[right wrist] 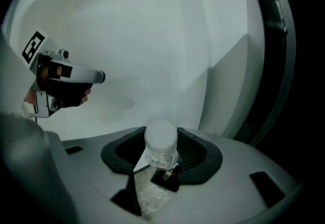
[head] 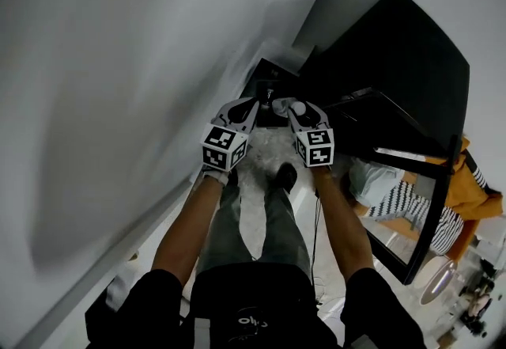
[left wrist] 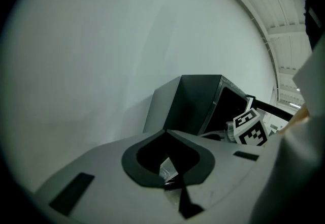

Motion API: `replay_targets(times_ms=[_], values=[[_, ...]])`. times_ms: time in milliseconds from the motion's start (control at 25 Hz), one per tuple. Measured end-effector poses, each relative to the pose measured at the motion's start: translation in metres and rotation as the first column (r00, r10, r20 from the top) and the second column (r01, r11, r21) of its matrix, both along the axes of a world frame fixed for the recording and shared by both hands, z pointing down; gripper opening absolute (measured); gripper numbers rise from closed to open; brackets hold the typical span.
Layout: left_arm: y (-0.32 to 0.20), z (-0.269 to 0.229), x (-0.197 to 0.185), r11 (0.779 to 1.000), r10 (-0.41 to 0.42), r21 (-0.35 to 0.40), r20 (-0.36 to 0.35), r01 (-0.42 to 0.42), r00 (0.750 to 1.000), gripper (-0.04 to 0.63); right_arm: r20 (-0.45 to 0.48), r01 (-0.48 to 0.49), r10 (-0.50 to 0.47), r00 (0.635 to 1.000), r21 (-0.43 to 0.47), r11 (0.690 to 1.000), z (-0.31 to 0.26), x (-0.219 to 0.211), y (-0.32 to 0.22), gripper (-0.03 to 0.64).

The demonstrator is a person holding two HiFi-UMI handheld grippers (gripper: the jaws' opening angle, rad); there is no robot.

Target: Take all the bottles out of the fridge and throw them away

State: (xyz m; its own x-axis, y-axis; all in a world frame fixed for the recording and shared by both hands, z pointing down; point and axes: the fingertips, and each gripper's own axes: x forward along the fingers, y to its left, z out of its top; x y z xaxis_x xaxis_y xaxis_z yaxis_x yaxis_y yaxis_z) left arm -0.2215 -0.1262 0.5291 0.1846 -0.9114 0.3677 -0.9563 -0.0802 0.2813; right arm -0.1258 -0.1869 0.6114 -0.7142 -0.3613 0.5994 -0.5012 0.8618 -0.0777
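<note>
right gripper (right wrist: 161,156) is clenched on a clear bottle (right wrist: 161,139) just under its white cap, out of the open fridge (head: 395,55), likely for dropping into the crinkled bag (head: 265,156) below; left gripper (left wrist: 170,161) pinches a clear plastic sliver (left wrist: 167,169), probably another bottle

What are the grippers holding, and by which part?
The right gripper holds a clear bottle by its neck, just under the white cap. The left gripper pinches a clear sliver, too little showing to name.
</note>
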Motion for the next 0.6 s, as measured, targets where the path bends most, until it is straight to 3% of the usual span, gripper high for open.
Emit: replay_targets(times_ms=[320, 600], values=[[0.0, 0.105, 0.002, 0.996, -0.046, -0.075, -0.031, 0.044, 0.998, 0.003, -0.077, 0.072, -0.075, 0.994, -0.039, 0.997, 0.138, -0.012, -0.008, 0.196], [0.001, 0.182, -0.006, 0.989, -0.1, -0.112, -0.07, 0.092, 0.993, 0.003, -0.131, 0.04, -0.053, 0.99, -0.104, 0.994, 0.25, -0.018, -0.016, 0.196]])
